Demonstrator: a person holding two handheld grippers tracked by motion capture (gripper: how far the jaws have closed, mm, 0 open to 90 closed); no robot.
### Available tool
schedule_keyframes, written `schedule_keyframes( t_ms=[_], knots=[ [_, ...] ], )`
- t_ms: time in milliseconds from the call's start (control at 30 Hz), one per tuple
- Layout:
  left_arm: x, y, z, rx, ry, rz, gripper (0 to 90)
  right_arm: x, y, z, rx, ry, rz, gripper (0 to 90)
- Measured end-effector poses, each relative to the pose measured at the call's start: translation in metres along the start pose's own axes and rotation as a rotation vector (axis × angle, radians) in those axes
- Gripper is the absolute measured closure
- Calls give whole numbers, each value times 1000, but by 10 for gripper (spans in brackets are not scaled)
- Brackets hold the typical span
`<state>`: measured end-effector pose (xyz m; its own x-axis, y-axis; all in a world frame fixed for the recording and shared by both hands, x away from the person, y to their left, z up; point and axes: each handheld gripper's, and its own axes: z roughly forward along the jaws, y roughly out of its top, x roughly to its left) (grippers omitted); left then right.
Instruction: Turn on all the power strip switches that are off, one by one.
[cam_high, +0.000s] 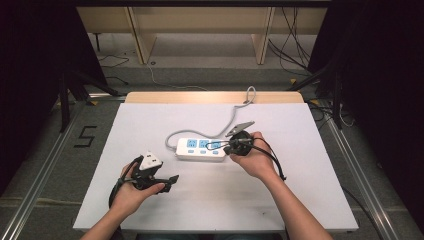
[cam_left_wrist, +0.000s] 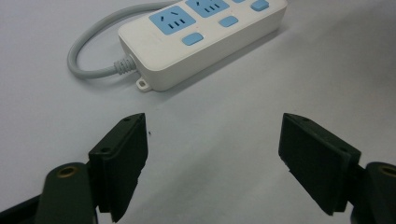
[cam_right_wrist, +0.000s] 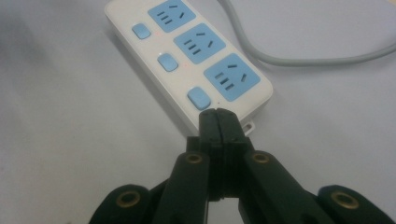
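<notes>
- Lying on the white surface (cam_high: 150, 210): one white power strip (cam_high: 201, 149) with three blue sockets and three blue switches, long axis across the surface, near its middle.
- Trailing from the strip's left end: grey cord (cam_high: 235, 112), looping behind the strip and running off the far edge of the surface.
- Around the strip: bare surface on all sides; nothing lies between it and either claw.
- Hard to make out: the strip's far end is cut off at the top edge of the left gripper view; the right hand covers part of its right end in the high view.
- Right claw (cam_right_wrist: 218, 116): jaws pressed fully together, holding nothing; tips at the strip's right end, just by the nearest blue switch (cam_right_wrist: 199, 98). Contact with the strip cannot be told.
- Left claw (cam_left_wrist: 212, 140): jaws spread wide, nothing between them; held near the strip's left end, on the person's side of it, clearly apart from it.
</notes>
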<state>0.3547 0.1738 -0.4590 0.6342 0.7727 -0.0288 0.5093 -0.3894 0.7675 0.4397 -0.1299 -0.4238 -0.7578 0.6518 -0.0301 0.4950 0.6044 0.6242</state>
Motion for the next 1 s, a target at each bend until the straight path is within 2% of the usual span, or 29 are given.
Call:
schedule_keyframes(
  t_ms=[300, 1000],
  knots=[
    [0, 0, 1, -1, 0, 1, 242, -1, 9, 9, 20, 8, -5, 900],
    [0, 0, 0, -2, -1, -1, 241, 2, 32, 34, 120, 18, -19, 900]
  ],
)
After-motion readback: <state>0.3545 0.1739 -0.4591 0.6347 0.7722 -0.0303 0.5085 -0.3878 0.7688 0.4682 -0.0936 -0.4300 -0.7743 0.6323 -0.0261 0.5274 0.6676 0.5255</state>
